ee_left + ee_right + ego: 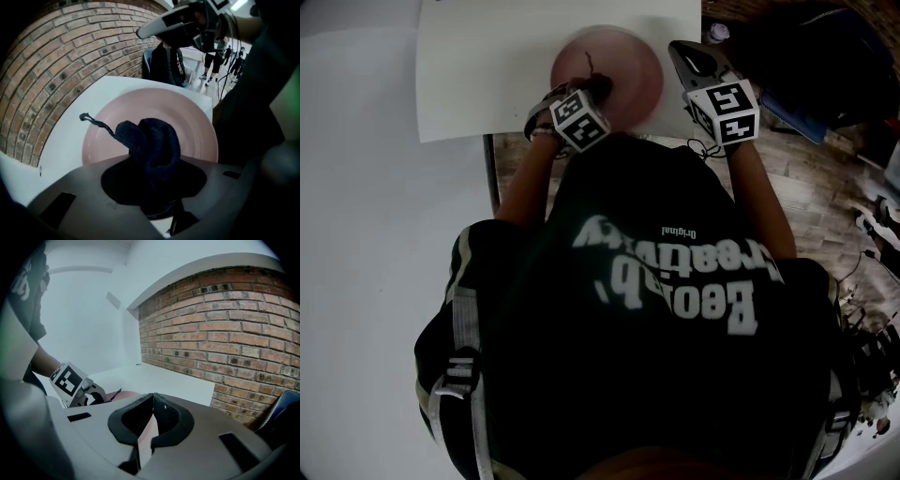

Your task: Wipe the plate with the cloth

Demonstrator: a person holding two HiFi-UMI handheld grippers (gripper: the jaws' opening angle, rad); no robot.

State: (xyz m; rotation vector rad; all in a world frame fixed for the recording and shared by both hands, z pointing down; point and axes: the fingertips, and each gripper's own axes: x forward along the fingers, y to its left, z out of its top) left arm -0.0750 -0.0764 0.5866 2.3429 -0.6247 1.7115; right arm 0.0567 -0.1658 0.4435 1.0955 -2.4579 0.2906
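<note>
Left gripper (154,161) is clenching the cloth (154,140) right over the plate (197,126); I am hovering the closed right gripper (151,401) alongside.

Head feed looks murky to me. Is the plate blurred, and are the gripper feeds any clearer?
Head view: dim, the plate smeared by blur, the dark shirt filling most of the frame. Left gripper view: cloth sharp, right side dark, bricks bowed. Right gripper view: bright, bricks bowed too.

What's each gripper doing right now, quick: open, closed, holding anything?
Left gripper: closed on the dark blue cloth, over the pink plate.
Right gripper: closed, holding nothing.
</note>
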